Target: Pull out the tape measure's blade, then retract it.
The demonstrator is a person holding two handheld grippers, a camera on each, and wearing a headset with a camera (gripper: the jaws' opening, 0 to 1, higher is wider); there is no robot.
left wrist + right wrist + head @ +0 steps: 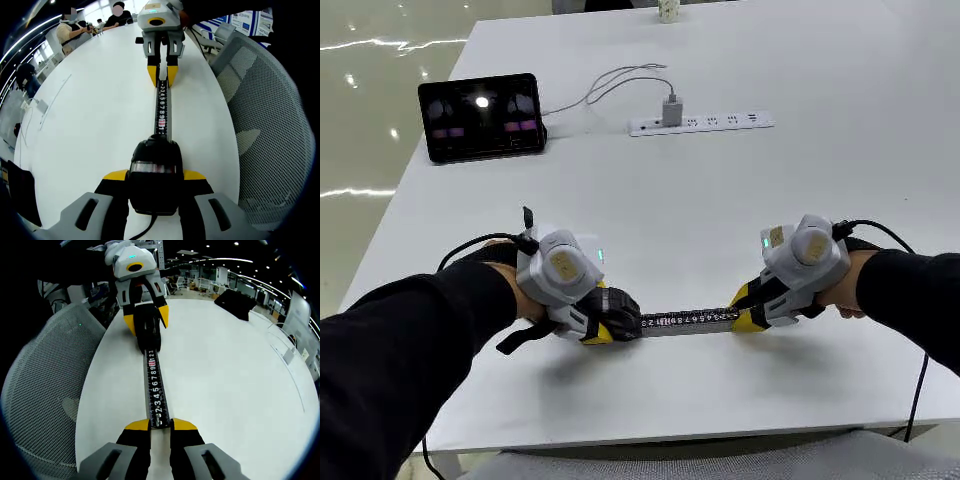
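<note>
Stretching across the lower middle of the head view, the blade (690,320) lies flat on the white table (770,60), its numbered face up, drawn a short way out of the tape measure case (617,313). The left gripper (155,176) has its jaws spread about as wide as the black case and pressed to both its sides, the yellow tips flanking it at the bottom of the left gripper view. The right gripper (160,426) has its jaws nearly together, pinching the free end of the blade at the bottom centre of the right gripper view. The two grippers face each other along the tape, near the table's front edge.

Toward the upper left of the head view a dark tablet (480,116) rests on the table, and right of it a white power strip (700,123) carries a charger (672,108) with a pale cable (610,82) looping toward the tablet. All of these sit well apart from the blade.

A grey mesh chair (260,125) stands just beside the table edge, at the right of the left gripper view and the left of the right gripper view. People (70,30) sit at the table's far end, upper left in the left gripper view.
</note>
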